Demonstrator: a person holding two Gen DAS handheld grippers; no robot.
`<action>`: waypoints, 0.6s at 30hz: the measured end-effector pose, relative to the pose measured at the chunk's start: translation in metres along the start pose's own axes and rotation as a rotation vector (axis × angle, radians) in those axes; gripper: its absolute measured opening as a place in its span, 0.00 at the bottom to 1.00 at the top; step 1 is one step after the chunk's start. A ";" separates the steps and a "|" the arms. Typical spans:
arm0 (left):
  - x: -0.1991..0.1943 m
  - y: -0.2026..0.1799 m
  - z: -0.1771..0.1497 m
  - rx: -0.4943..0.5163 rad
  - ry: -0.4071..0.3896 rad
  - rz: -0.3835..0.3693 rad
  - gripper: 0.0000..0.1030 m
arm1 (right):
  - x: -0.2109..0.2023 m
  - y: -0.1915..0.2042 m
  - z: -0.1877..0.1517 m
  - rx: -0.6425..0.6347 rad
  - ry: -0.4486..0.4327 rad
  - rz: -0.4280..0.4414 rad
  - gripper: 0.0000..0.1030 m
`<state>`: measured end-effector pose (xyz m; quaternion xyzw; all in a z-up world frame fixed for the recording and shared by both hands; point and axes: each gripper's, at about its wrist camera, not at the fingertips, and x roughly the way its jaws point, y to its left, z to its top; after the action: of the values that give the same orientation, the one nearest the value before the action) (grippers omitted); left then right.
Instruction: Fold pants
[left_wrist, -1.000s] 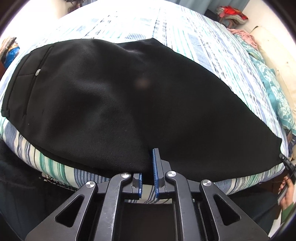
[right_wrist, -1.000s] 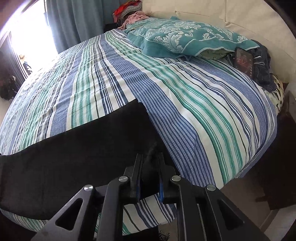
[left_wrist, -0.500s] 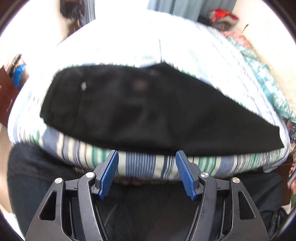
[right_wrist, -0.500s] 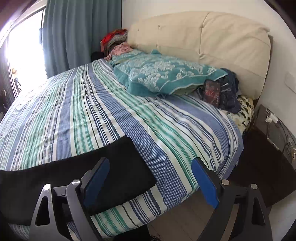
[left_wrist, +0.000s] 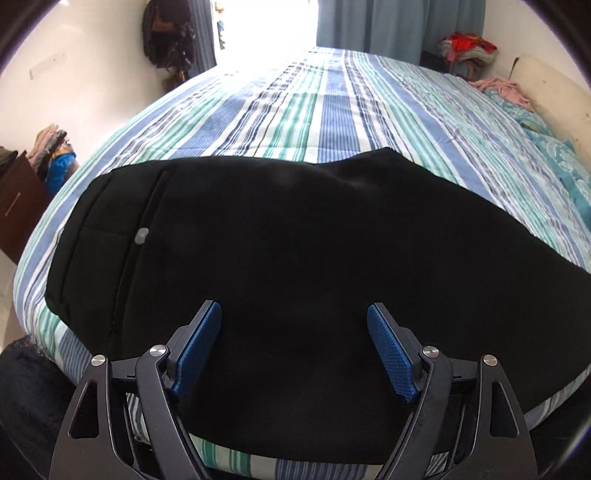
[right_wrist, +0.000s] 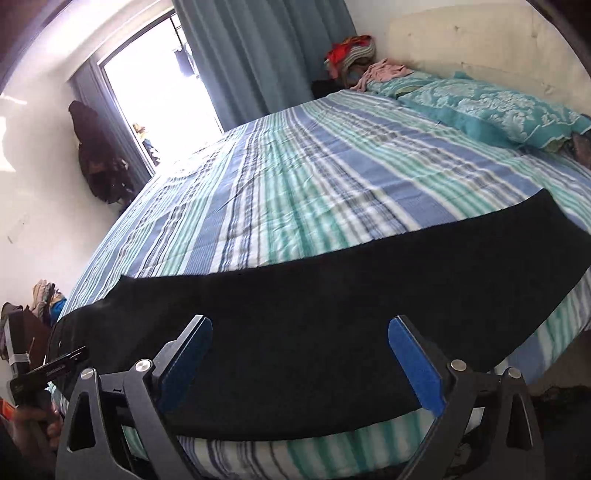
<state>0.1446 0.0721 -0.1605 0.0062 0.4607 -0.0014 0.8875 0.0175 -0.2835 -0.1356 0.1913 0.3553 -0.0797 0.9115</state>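
Black pants (left_wrist: 295, 266) lie flat along the near edge of a striped bed (left_wrist: 332, 110), folded lengthwise, with the waistband and a back-pocket button (left_wrist: 141, 235) at the left. My left gripper (left_wrist: 294, 317) is open and empty, hovering over the pants' near edge around the seat. The pants also show in the right wrist view (right_wrist: 332, 332) as a long dark band, hem end at the right. My right gripper (right_wrist: 300, 328) is open and empty above the leg part.
Teal patterned pillows (right_wrist: 491, 110) and a cream headboard (right_wrist: 480, 40) are at the bed's right end. A clothes pile (right_wrist: 351, 51) sits by the blue curtains (right_wrist: 258, 55). A dark wooden cabinet (left_wrist: 16, 206) stands left of the bed. The left gripper's handle (right_wrist: 48, 369) shows at the lower left.
Both grippers were shut on the pants' near edge a second ago. They opened, let the cloth go and pulled back, then came in over the pants again, still open.
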 end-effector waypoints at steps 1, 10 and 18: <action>0.000 0.002 -0.001 0.000 0.002 -0.006 0.81 | 0.006 0.008 -0.007 -0.032 0.025 0.016 0.93; 0.009 -0.004 -0.012 0.023 -0.019 0.003 0.88 | 0.045 0.010 -0.035 -0.131 0.158 -0.018 0.94; 0.012 -0.008 -0.014 0.054 -0.024 -0.006 0.98 | 0.047 0.020 -0.044 -0.205 0.140 -0.069 1.00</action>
<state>0.1398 0.0639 -0.1781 0.0287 0.4499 -0.0163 0.8925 0.0301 -0.2478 -0.1916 0.0900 0.4307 -0.0607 0.8960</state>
